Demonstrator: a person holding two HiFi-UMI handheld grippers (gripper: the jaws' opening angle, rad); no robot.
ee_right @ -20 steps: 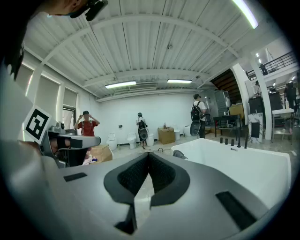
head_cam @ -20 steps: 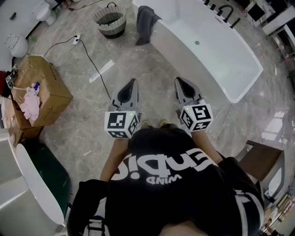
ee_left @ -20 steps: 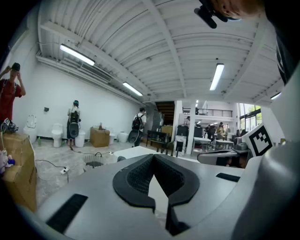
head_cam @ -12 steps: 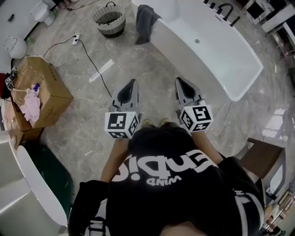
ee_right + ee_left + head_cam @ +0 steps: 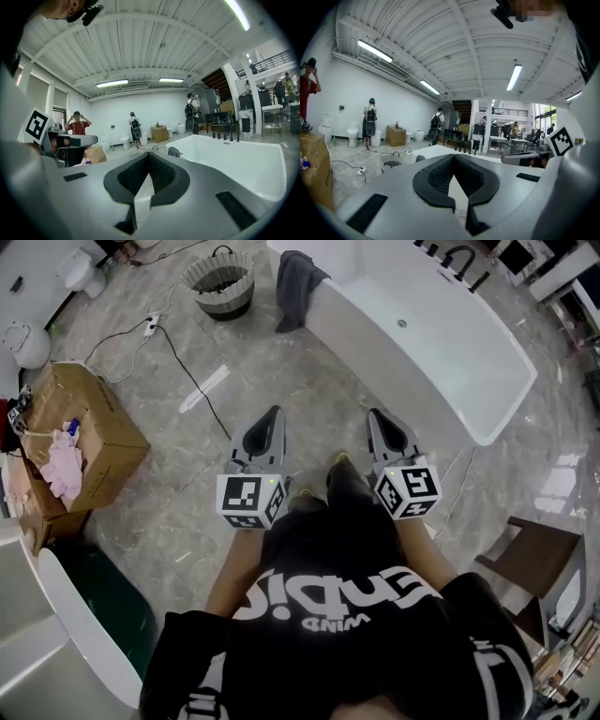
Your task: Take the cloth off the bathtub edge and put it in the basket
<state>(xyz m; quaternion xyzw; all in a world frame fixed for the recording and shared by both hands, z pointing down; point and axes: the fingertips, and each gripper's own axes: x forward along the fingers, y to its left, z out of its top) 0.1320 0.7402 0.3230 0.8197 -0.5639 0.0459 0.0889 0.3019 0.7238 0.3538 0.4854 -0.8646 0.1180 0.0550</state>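
Both empty and closed: left gripper [image 5: 274, 413] and right gripper [image 5: 378, 415] have jaws tip to tip, nothing between them. They're held side by side, roughly level, pointing 12 o'clock. Looks like an approach posture, well short of target. Cloth [image 5: 298, 282] hangs draped over the bathtub [image 5: 412, 334] end rim at 12 o'clock. Basket [image 5: 222, 279] sits on the floor [image 5: 309, 390] near the cloth's 9 o'clock, so the transfer should be short.

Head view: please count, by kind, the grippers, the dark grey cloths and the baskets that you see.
Grippers: 2 (left gripper, right gripper)
Dark grey cloth: 1
Basket: 1
Total: 4
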